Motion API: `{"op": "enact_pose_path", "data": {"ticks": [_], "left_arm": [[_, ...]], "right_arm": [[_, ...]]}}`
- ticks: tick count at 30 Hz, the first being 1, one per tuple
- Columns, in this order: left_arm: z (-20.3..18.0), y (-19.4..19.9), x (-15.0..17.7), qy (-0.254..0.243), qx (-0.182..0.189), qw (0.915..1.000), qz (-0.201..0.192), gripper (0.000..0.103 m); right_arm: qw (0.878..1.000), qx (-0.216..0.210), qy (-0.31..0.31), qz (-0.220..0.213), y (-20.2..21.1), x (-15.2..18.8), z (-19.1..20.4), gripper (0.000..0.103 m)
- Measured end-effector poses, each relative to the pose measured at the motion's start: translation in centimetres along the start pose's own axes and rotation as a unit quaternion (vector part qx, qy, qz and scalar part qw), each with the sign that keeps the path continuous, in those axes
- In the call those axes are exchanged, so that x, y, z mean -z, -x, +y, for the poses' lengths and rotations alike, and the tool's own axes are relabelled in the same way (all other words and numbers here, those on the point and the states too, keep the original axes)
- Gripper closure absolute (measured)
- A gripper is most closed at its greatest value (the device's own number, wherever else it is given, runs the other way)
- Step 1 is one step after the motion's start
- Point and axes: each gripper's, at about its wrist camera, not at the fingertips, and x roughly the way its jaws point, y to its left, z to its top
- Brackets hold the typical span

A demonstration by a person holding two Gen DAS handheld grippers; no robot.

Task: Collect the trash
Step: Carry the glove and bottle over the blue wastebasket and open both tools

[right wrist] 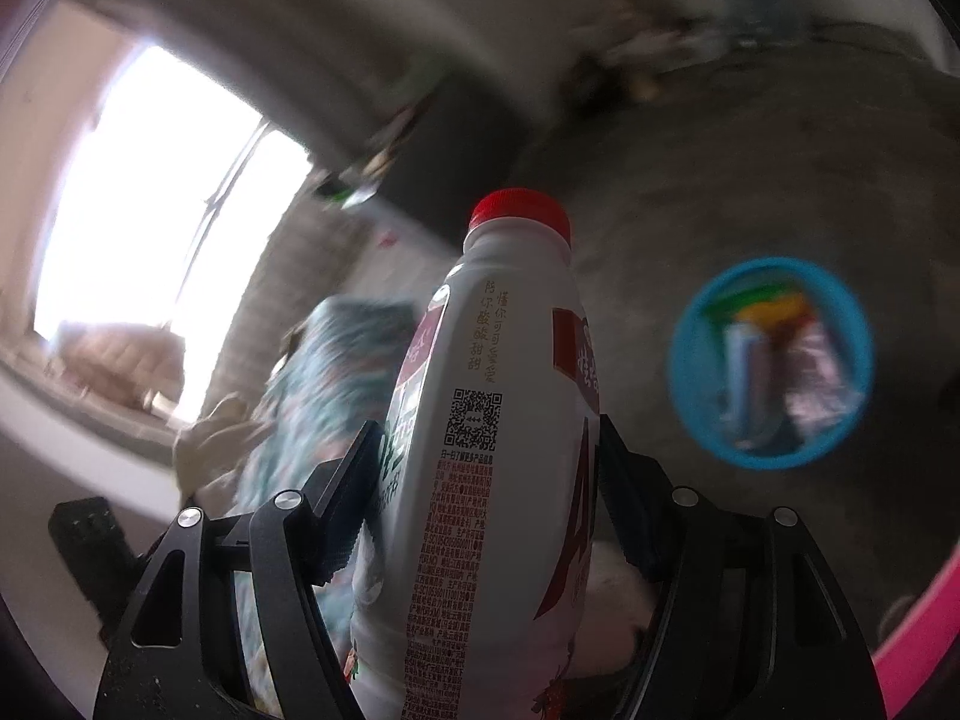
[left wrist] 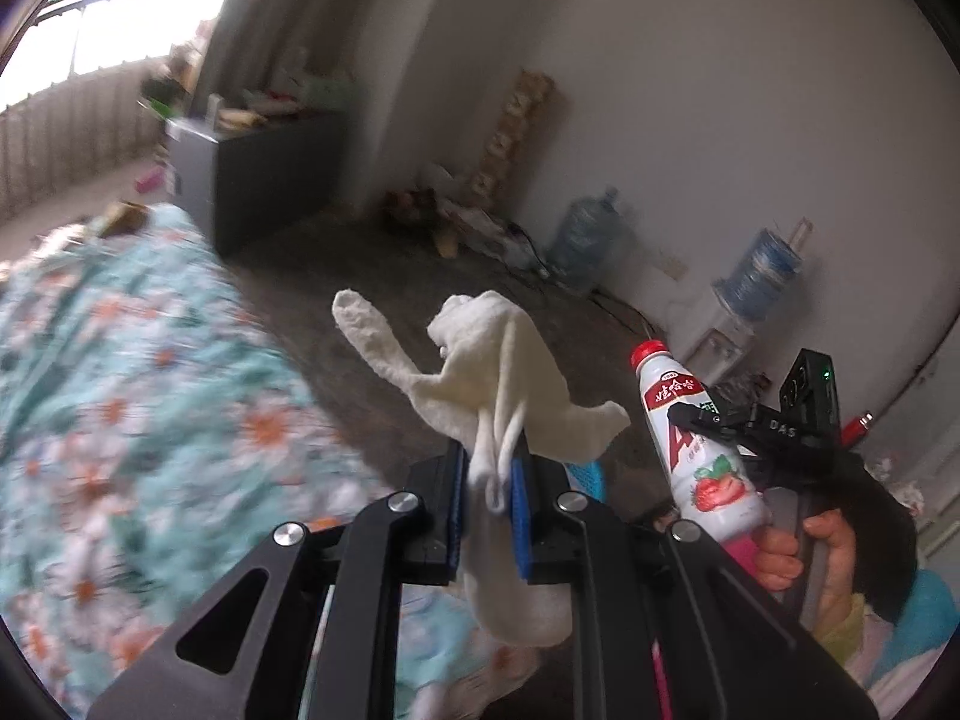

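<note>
My left gripper [left wrist: 487, 468] is shut on a crumpled white tissue [left wrist: 480, 372], which sticks out above its blue pads and hangs down below them. My right gripper [right wrist: 489, 468] is shut on a white drink bottle [right wrist: 498, 420] with a red cap and red label; the bottle stands upright between the black fingers. In the left wrist view the same bottle [left wrist: 696, 438] shows at the right, clamped in the right gripper [left wrist: 729, 429] that a hand [left wrist: 822, 558] holds. A blue bin [right wrist: 771, 363] with wrappers in it stands on the floor, to the right of the bottle.
A bed with a floral teal cover [left wrist: 120, 396] lies at the left. Along the far wall stand a dark cabinet [left wrist: 264, 174], two blue water jugs [left wrist: 585, 240] and clutter with cables. A bright window [right wrist: 162, 192] is at the left. A pink rim [right wrist: 924, 630] shows at lower right.
</note>
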Motion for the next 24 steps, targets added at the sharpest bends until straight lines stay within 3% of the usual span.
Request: {"op": "enact_pose_path", "data": {"ticks": [6, 14, 16, 18, 20, 24], "left_arm": [[-3.0, -8.1, -1.4, 0.001, 0.039, 0.9956, 0.085, 0.09], [-7.0, -21.6, -2.7, 0.004, 0.036, 0.9813, 0.189, 0.09], [-8.0, -24.3, -2.9, -0.003, 0.033, 0.9803, 0.195, 0.09], [-8.7, -27.7, -2.8, -0.001, 0.04, 0.9778, 0.206, 0.077], [-9.1, -31.3, -2.3, 0.016, 0.033, 0.9724, 0.23, 0.04], [-9.8, -34.1, -0.9, 0.029, 0.023, 0.9663, 0.255, 0.04]], "right_arm": [[0.997, 0.012, -0.077, 0.0, -0.7, -1.0, -6.3, 0.038], [0.988, 0.03, -0.148, -0.005, -3.3, -3.3, -12.1, 0.037], [0.986, 0.037, -0.159, -0.018, -4.2, -4.0, -13.7, 0.029], [0.985, 0.057, -0.16, -0.024, -5.4, -4.0, -15.3, 0.02], [0.981, 0.087, -0.171, -0.014, -6.5, -3.5, -16.8, 0.02], [0.975, 0.115, -0.19, -0.002, -6.9, -2.5, -18.2, 0.02]]}}
